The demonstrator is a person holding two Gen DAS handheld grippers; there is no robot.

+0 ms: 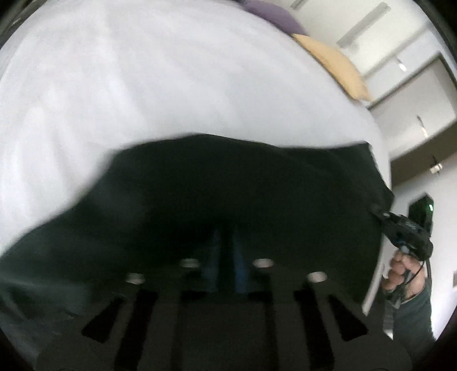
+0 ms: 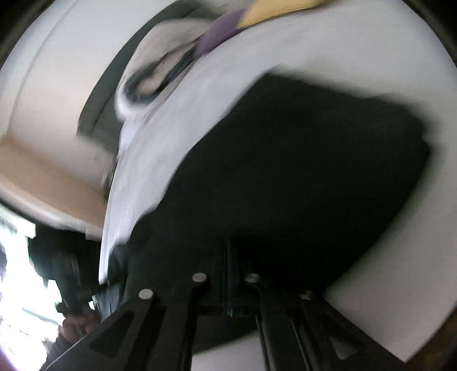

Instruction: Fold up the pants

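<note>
Tongs [image 1: 225, 245] pinching dark smooth pants [image 1: 200, 185], white sheet [image 1: 142, 71]

The pants [image 1: 228, 199] are dark, matt cloth. The bed [image 1: 142, 85] wears smooth, matt white sheeting. Each hand-held gripper [image 2: 228, 256] is matt black plastic with shiny metal bolts [image 2: 199, 276].

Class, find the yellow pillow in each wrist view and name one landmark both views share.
Left wrist view: the yellow pillow lies upper right, at the bed's far edge.
Right wrist view: the pillow is at the top edge, right of centre.
Shared landmark: the purple pillow beside it.
</note>
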